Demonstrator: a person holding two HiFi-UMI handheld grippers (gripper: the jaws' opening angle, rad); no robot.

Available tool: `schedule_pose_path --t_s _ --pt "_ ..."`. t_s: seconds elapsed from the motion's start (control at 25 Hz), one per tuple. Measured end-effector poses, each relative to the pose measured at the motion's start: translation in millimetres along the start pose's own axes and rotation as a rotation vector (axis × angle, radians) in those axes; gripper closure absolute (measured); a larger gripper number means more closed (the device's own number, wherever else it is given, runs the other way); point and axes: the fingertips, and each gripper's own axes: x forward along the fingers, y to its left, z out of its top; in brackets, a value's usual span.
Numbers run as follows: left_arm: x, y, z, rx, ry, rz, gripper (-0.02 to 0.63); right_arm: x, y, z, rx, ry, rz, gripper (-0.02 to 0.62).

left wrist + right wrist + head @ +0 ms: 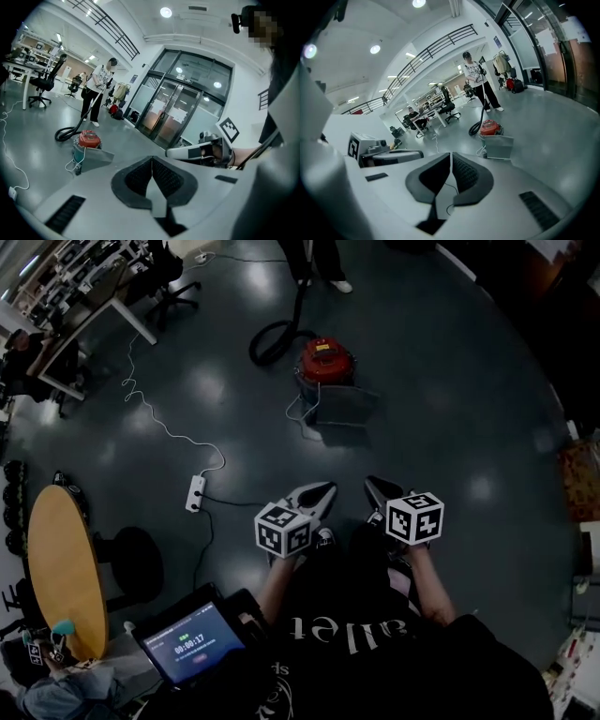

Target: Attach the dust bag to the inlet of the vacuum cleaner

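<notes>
The red-topped vacuum cleaner [327, 359] stands on the dark floor well ahead, a black hose [274, 338] curling off its left side. A flat grey dust bag [339, 407] lies against its near side. The vacuum cleaner [88, 139] and the grey bag [93, 158] show in the left gripper view, and the vacuum cleaner [491, 127] and bag [498, 146] also in the right gripper view. My left gripper [323, 490] and right gripper [373, 487] are held side by side, both shut and empty, far short of the vacuum. The left gripper [152, 160] and right gripper [451, 155] have their jaws pressed together.
A white power strip [195, 493] with a white cable [155, 413] lies on the floor to the left. A round wooden table [64, 568] and a tablet [190, 643] sit near left. A person [478, 79] stands beyond the vacuum holding the hose. Desks and office chairs [172, 287] fill the far left.
</notes>
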Motion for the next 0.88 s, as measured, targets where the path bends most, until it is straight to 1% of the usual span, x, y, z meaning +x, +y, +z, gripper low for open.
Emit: schedule_pose_path --t_s 0.2,0.36,0.48,0.56,0.68,0.88 --pt "-4 -27 10 0.026 -0.030 -0.015 0.598 -28 3 -3 -0.019 -0.012 -0.016 0.563" --pt "0 -40 17 0.029 -0.054 0.014 0.598 -46 -4 -1 -0.049 -0.006 -0.002 0.563" --pt "5 -57 17 0.020 -0.078 0.035 0.598 -62 -9 -7 -0.063 0.008 0.014 0.563" --pt "10 -70 15 0.017 -0.088 0.042 0.598 -71 -14 -10 -0.073 0.017 0.028 0.563" --pt "18 -89 7 0.016 -0.077 0.044 0.598 -82 -19 -13 -0.080 0.025 0.044 0.563" --pt "28 -108 -12 -0.005 -0.076 0.062 0.598 -101 -28 -25 -0.113 0.040 0.063 0.563"
